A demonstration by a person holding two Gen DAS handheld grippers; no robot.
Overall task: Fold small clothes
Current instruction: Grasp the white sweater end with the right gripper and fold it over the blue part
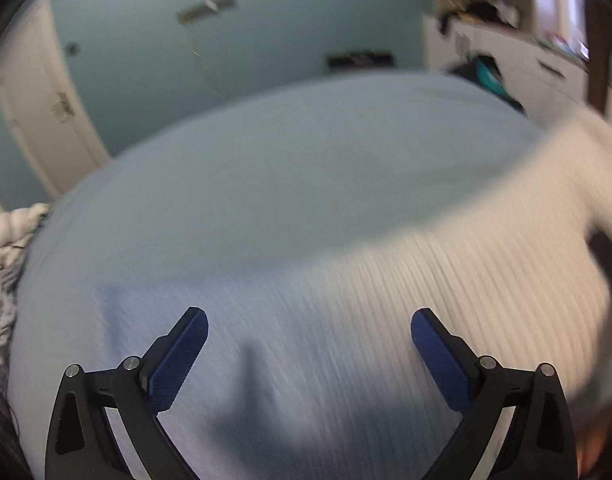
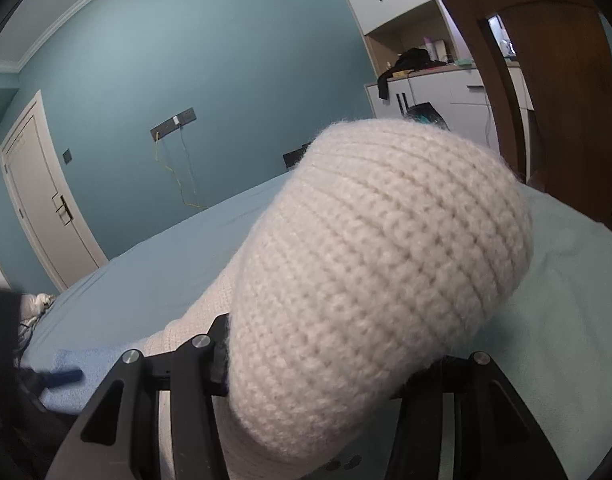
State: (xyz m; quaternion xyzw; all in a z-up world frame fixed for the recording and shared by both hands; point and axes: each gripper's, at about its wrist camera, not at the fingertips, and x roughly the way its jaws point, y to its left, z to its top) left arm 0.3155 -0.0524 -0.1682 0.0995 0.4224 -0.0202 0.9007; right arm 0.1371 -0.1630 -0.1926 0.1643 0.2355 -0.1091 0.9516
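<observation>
Between the right gripper (image 2: 306,364) jaws, a cream knitted garment (image 2: 378,264) is clamped in a bundle, its long axis running up and away over the pale blue bedsheet (image 2: 153,280). Alongside, the left gripper (image 1: 309,336) gapes wide, holding nothing.

A cream knitted garment (image 2: 378,264) bulges, bunched, above the bed.

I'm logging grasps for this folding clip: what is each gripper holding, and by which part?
The right gripper is clamped on the cream knitted garment, on a bunched fold; which part cannot be told. The left gripper is open and holds nothing.
</observation>
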